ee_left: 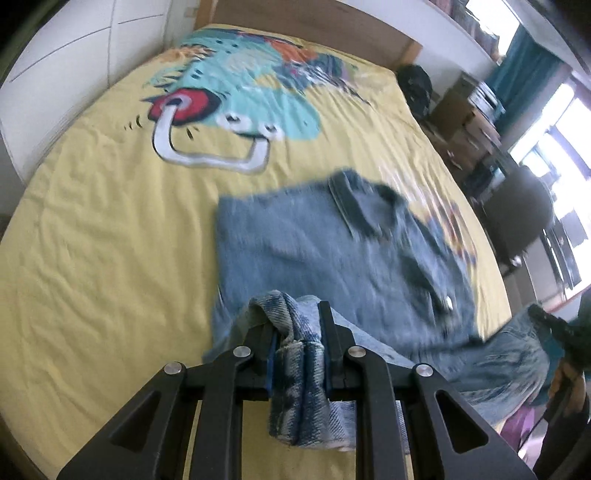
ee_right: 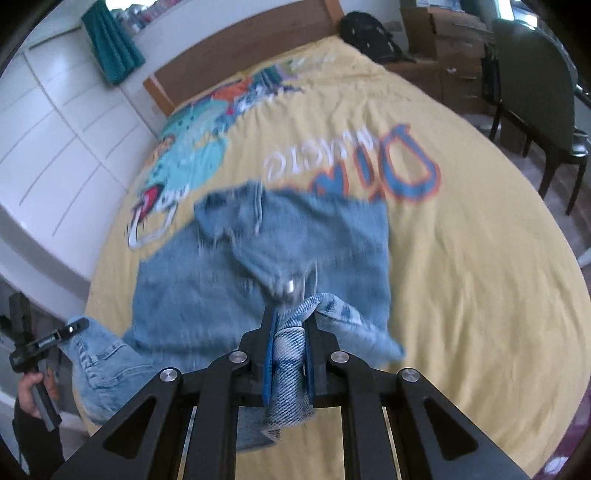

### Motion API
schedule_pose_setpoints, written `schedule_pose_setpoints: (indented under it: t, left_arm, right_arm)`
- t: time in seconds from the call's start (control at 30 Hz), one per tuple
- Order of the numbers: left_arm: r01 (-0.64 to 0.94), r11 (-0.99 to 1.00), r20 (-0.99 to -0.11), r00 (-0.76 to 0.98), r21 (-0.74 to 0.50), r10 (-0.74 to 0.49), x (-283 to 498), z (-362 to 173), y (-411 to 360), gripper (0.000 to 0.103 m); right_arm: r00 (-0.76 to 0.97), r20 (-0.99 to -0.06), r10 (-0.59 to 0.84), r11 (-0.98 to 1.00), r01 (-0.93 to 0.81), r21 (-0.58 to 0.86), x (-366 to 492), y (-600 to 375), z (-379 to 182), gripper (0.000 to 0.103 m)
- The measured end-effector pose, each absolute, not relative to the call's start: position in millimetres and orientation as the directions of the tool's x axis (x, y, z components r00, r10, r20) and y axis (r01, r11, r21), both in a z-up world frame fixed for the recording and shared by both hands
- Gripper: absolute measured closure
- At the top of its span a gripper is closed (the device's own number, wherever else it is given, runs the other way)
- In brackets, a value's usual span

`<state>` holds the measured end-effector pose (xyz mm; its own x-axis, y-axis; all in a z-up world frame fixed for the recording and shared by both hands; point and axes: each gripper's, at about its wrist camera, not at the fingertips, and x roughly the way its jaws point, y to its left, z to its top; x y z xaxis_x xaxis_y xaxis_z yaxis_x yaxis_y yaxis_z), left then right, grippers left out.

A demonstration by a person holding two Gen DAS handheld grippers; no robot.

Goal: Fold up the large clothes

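Note:
A blue denim jacket (ee_left: 332,251) lies on the yellow bedspread (ee_left: 92,229), collar toward the headboard, blurred by motion. My left gripper (ee_left: 297,314) is shut on a bunched denim edge at the near side and lifts it. In the right wrist view the same jacket (ee_right: 295,236) spreads ahead, and my right gripper (ee_right: 291,317) is shut on another bunched denim edge. The left gripper (ee_right: 70,328) shows at the far left of that view, holding the denim hem. The right gripper's body (ee_left: 554,325) shows at the right edge of the left wrist view.
The bedspread (ee_right: 461,258) has a large cartoon print (ee_left: 236,81) and lettering (ee_right: 369,162). A wooden headboard (ee_right: 236,48) stands behind. White cupboards (ee_right: 48,122) stand left, a dark chair (ee_right: 532,92), cardboard boxes (ee_right: 443,29) and a black bag (ee_left: 415,86) right.

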<state>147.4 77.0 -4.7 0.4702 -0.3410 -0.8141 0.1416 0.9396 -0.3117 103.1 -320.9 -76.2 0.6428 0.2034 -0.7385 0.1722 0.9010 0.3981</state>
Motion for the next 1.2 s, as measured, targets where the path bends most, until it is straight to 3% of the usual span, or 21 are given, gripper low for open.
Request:
schedule_pose_setpoints:
  t: [0.27,0.47,0.63,0.8,0.87,0.9,0.93,1.0,1.03,1.2]
  left_arm:
    - [0.063,0.956,-0.85,0.443,-0.288,-0.285,244.0,-23.3,79.1,0.087]
    - [0.036,0.983,-0.901,0.394,-0.181,-0.18,277.8,-67.0,66.3,0.086]
    - [-0.01,0.991,-0.917,0.382,-0.131,-0.118,281.0,-95.6,62.2,0.076]
    - [-0.036,0.989,-0.926,0.359,-0.141,-0.119,284.3,-97.5,63.3,0.07]
    - [-0.038,0.984,-0.915,0.377,-0.172,-0.145,282.5,-91.0,63.2,0.055]
    - [-0.041,0.978,-0.903,0.395,-0.203,-0.171,281.4,-86.5,64.3,0.039]
    - [-0.044,0.975,-0.89,0.419,-0.218,-0.18,280.3,-80.6,64.7,0.022]
    - [-0.033,0.97,-0.87,0.451,-0.239,-0.199,279.1,-70.2,62.6,0.009]
    - [-0.026,0.969,-0.864,0.458,-0.246,-0.207,278.9,-66.0,60.9,0.009]
    - [-0.001,0.967,-0.836,0.503,-0.256,-0.221,271.2,-45.0,51.7,0.003]
  right_arm:
    - [0.623,-0.767,0.153,0.88,0.268,0.392,216.0,-362.5,-91.5,0.091]
    - [0.536,-0.835,0.125,0.885,0.321,0.338,271.7,-370.7,-135.0,0.091]
    - [0.445,-0.892,0.084,0.903,0.345,0.257,286.2,-364.6,-179.1,0.089]
    - [0.445,-0.893,0.07,0.905,0.347,0.244,286.2,-363.6,-184.7,0.086]
    - [0.448,-0.891,0.079,0.905,0.343,0.253,284.5,-361.9,-180.7,0.08]
    - [0.449,-0.889,0.089,0.906,0.335,0.26,283.1,-360.5,-177.6,0.076]
    - [0.462,-0.881,0.105,0.905,0.323,0.277,280.5,-359.1,-173.0,0.067]
    - [0.482,-0.869,0.111,0.905,0.313,0.289,277.2,-355.3,-164.0,0.041]
    - [0.499,-0.863,0.078,0.913,0.311,0.262,273.9,-351.9,-155.8,0.023]
    - [0.559,-0.829,0.027,0.945,0.256,0.203,266.5,-334.2,-124.9,0.019]
